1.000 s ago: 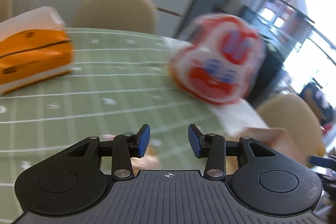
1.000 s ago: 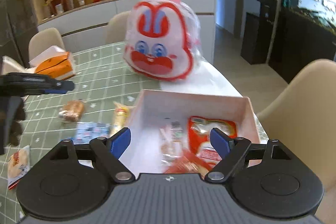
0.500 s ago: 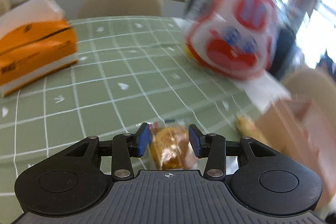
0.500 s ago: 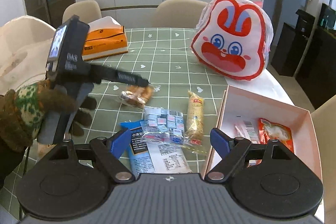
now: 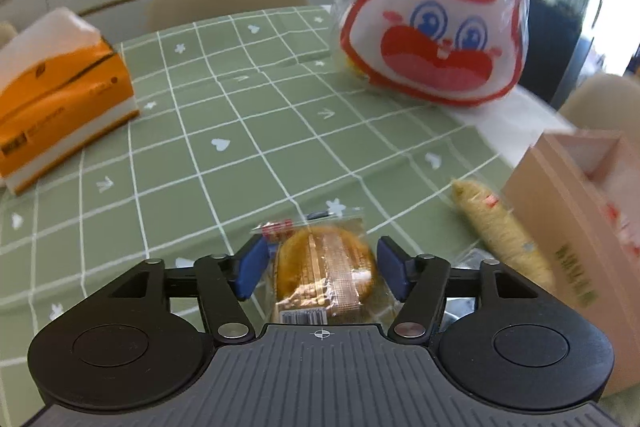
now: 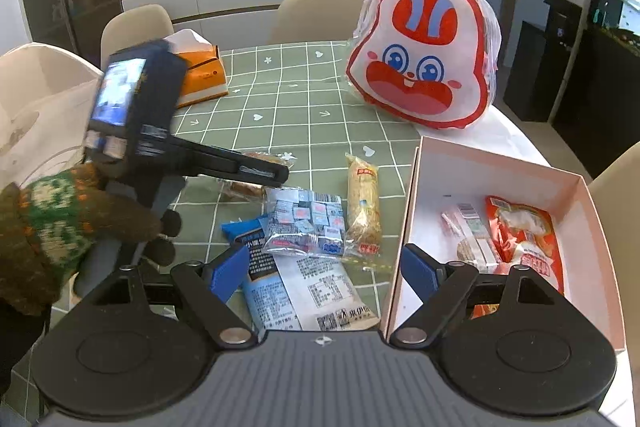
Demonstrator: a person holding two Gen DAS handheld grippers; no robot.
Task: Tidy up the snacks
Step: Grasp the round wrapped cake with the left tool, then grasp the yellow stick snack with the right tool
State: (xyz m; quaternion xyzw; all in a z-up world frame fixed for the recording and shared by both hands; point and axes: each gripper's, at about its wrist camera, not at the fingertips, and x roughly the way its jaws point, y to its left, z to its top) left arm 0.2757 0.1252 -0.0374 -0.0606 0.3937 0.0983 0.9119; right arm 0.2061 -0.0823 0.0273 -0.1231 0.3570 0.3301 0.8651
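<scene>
While jaws straddle wrapped cake (image 5: 326,273), left gripper (image 5: 322,269) spread wide

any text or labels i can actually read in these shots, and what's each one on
No text reads clearly enough to quote.
Blue snack bag: Chinese print, a nutrition table and a QR code, too small.
Pink box: dark lettering on its side wall, upside down and blurred.
Orange tissue box: black print and a logo, blurred.
Wrapped cake between the left gripper jaws: barcode only.
Long snack stick: red label, unreadable.
</scene>
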